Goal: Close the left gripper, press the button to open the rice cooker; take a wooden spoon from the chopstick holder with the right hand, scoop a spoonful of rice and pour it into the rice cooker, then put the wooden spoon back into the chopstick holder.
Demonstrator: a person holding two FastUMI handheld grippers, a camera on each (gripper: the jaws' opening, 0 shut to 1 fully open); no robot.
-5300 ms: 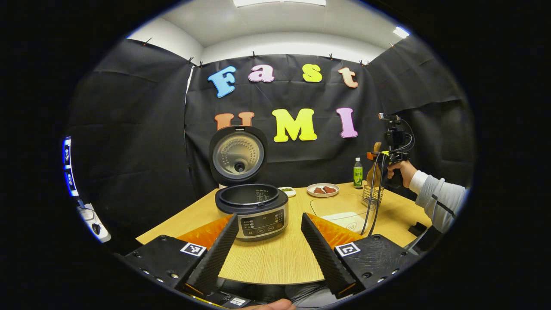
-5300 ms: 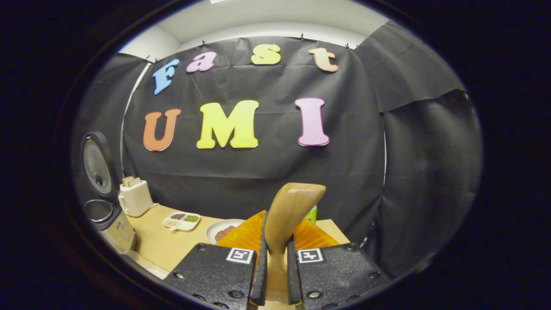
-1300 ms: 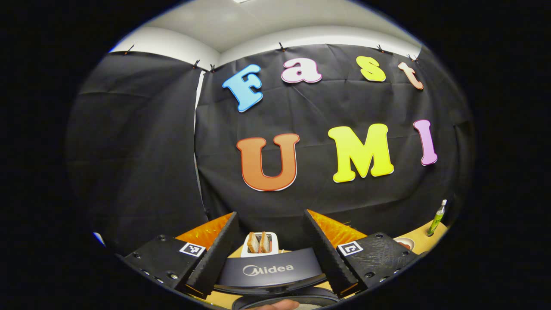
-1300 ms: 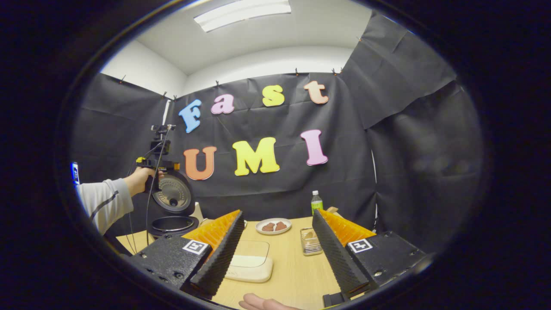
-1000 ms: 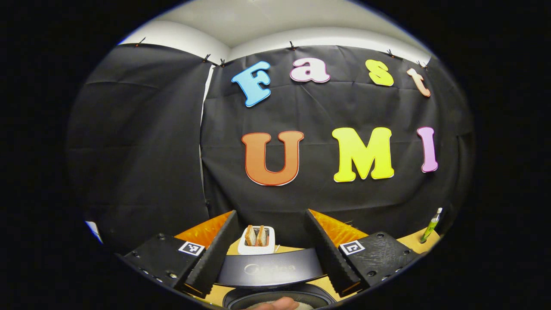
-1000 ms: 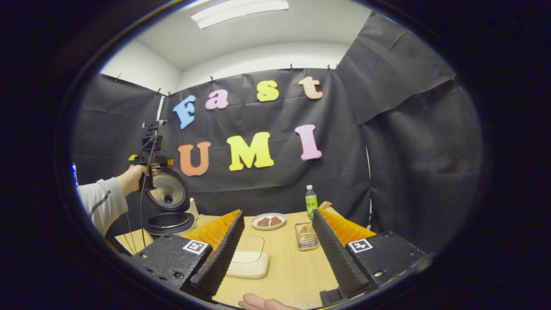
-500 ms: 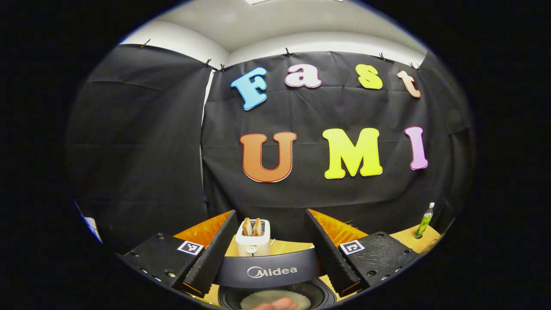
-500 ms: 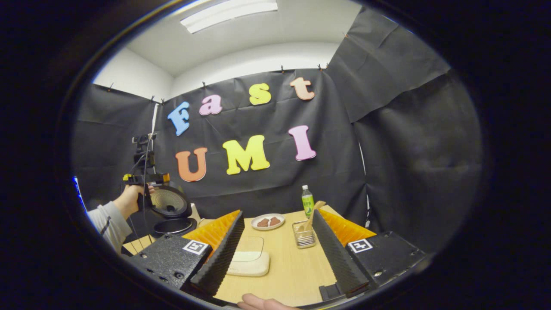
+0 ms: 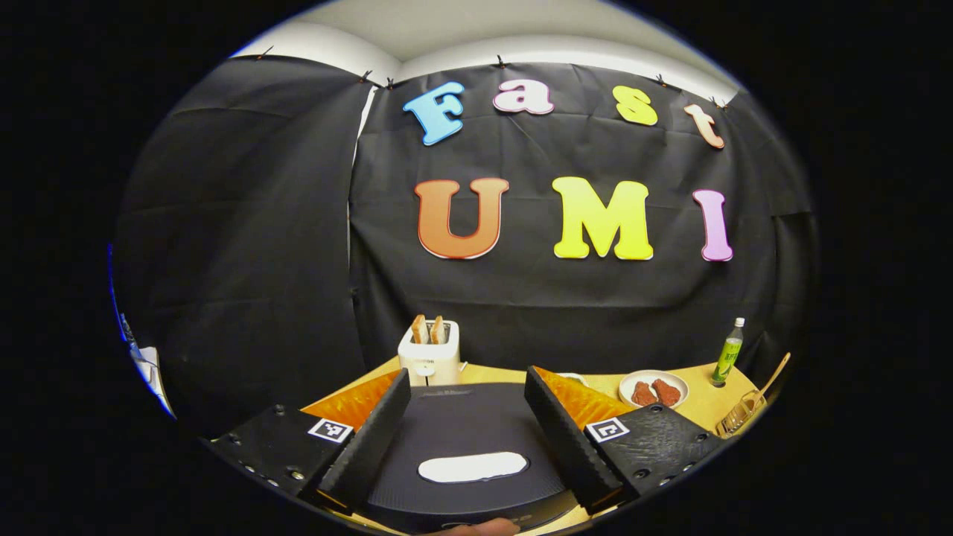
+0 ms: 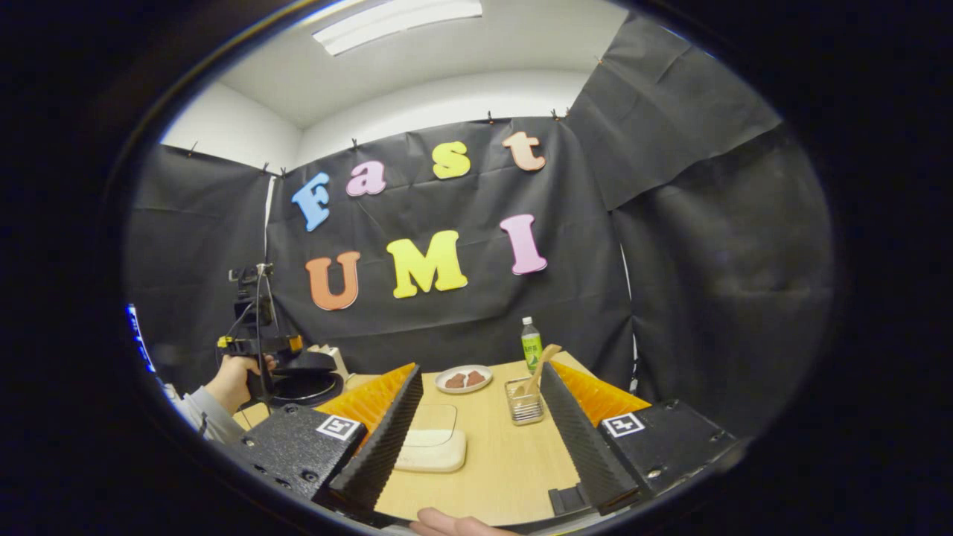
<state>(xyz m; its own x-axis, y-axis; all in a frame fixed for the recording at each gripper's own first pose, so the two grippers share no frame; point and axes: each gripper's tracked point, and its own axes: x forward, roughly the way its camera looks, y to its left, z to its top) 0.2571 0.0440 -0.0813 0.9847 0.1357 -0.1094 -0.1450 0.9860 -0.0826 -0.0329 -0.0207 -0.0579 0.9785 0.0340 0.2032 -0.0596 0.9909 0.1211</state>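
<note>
**Left gripper view, left to right**
- Left gripper (image 9: 467,372): jaws wide apart, nothing held. Its fingers stand to either side of the cooker lid (image 9: 461,432), which lies flat just below and between them. Whether a finger touches the lid cannot be told.
- Toaster (image 9: 429,357): straight ahead, beyond the lid.
- Plate (image 9: 654,388), bottle (image 9: 728,361): ahead and to the right, well apart from the fingers.
- Holder (image 9: 737,420): far right, with the spoon (image 9: 774,372) standing in it, handle leaning up and to the right.

**Right gripper view, left to right**
- Hand (image 10: 232,383): far left, holding the other gripper over the cooker (image 10: 301,383). The lid looks down or almost down; latching cannot be told.
- Rice tray (image 10: 432,450): on the table (image 10: 491,461), just inside the left finger.
- Right gripper (image 10: 480,368): jaws wide apart, empty, hanging above the table.
- The holder stands just ahead, close by the right fingertip. The spoon is upright in it, tilted slightly right.

**Governing relation**
- The lid sits directly beneath the left gripper, so that hand is much the nearer to the cooker. The right gripper is the nearer to the spoon, whose long axis runs roughly vertical.
- Judgement: with the spoon stowed, the listed steps look complete. Any remaining move is likely a downward press on the lid by the left hand.
</note>
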